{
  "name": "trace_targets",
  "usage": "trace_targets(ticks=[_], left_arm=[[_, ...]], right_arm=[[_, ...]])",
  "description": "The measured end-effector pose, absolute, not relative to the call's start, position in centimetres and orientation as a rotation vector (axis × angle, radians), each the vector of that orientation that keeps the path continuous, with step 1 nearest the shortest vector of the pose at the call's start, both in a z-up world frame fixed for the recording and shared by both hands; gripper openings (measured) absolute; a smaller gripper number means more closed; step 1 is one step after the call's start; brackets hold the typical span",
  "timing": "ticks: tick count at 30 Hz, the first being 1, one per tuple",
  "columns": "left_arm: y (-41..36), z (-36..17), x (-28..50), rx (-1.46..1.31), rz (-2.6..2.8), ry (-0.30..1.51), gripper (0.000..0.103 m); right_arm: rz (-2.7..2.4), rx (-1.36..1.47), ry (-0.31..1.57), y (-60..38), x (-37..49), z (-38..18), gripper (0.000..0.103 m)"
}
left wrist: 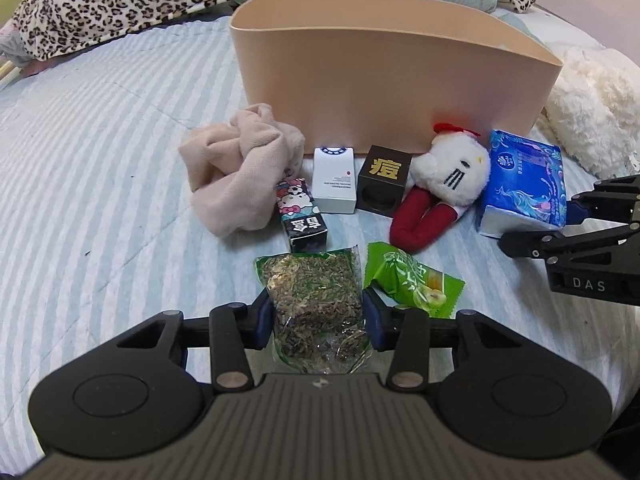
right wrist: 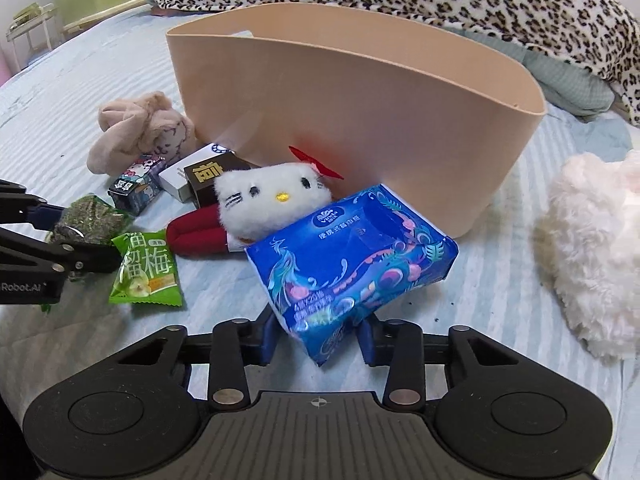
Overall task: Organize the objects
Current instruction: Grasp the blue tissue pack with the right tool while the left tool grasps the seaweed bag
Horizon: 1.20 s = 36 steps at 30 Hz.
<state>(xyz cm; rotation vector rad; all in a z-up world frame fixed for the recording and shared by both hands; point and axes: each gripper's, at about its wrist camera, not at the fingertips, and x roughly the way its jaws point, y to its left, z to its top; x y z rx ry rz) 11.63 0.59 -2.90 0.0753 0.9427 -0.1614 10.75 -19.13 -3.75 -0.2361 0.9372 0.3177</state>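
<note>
Clenching the seed packet [left wrist: 316, 300] and tissue pack [right wrist: 352, 256], both hand-held grippers next needed lifting over the bin [right wrist: 360, 120] rim.

Two black handheld grippers
Left gripper [left wrist: 318, 320] and right gripper [right wrist: 318, 336]: blue pads, silver pivot pins, ribbed grey bodies.

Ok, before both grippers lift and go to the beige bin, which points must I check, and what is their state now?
1. Left gripper closed on seed bag: ok.
2. Right gripper closed on blue tissue pack: ok.
3. Tissue pack gripped centrally: not ok, held by a corner.
4. Beige bin upright, top open: ok.
5. Free space inside bin: cannot tell.
</note>
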Motion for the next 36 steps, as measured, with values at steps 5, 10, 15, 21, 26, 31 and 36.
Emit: trace_targets(ticks=[5,10,15,21,26,31,36], left_arm=[[0.8,-1.5,10.6,0.063,-0.152,0.904,0.045],[1.0,-0.4,10.2,0.062,-0.141,0.88,0.045],[1.1,-0.7,9.9,0.058,-0.141,0.899,0.045],[1.0,-1.0,9.9,0.05,-0.151,0.913,0.046],[1.1,-1.2,10.2,0.043,-0.15,0.918,0.046],[1.3,-1.6,10.3,0.033,-0.145,0.931,0.046],[1.3,-1.5,10.4,0.027,-0.146,0.928,0.046]], right_arm=[[0.312,-0.251,0.897,-19.2,11.1,-2.6,0.03],[0.311,-0.248,0.875,-19.7,10.4,-2.1,0.023],[0.317,-0.24,0.889,-19.9,10.5,-2.3,0.022],[0.325,0.086,1.016,-23.2,12.5,-2.8,0.047],[0.33,0.228,1.023,-24.6,13.3,-2.7,0.07],[0.31,0.377,1.042,-25.6,14.4,-3.3,0.076],[0.263,0.493,1.04,-26.7,15.2,-4.1,0.03]])
